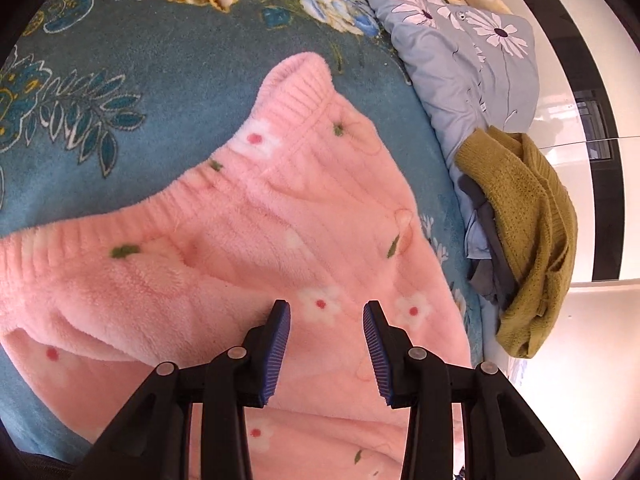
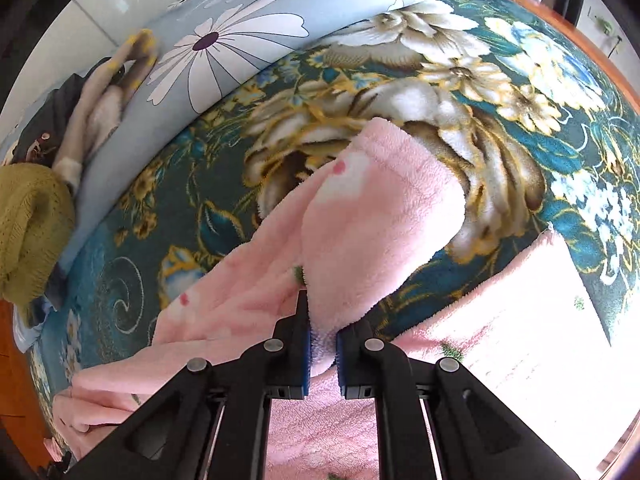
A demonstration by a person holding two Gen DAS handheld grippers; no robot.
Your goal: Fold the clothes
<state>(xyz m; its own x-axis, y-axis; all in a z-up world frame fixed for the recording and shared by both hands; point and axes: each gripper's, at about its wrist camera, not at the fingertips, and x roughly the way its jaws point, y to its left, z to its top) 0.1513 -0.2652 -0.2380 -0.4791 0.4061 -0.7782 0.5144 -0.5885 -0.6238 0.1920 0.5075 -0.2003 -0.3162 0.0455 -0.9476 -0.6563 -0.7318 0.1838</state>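
Pink fleece trousers (image 1: 248,240) with small white flowers lie spread on a teal floral blanket (image 1: 140,92); their ribbed waistband runs across the upper left of the left wrist view. My left gripper (image 1: 326,320) is open and empty, hovering just over the pink fabric. In the right wrist view my right gripper (image 2: 323,320) is shut on a fold of one pink trouser leg (image 2: 380,216) and holds it lifted above the blanket (image 2: 520,120). The rest of the pink trousers lies below and to both sides of it.
An olive knitted sweater (image 1: 524,240) and grey clothes hang at the bed's right edge, also showing in the right wrist view (image 2: 28,232). A light blue daisy quilt (image 1: 460,48) lies beyond the blanket. A white glossy wardrobe (image 1: 580,184) stands past the bed.
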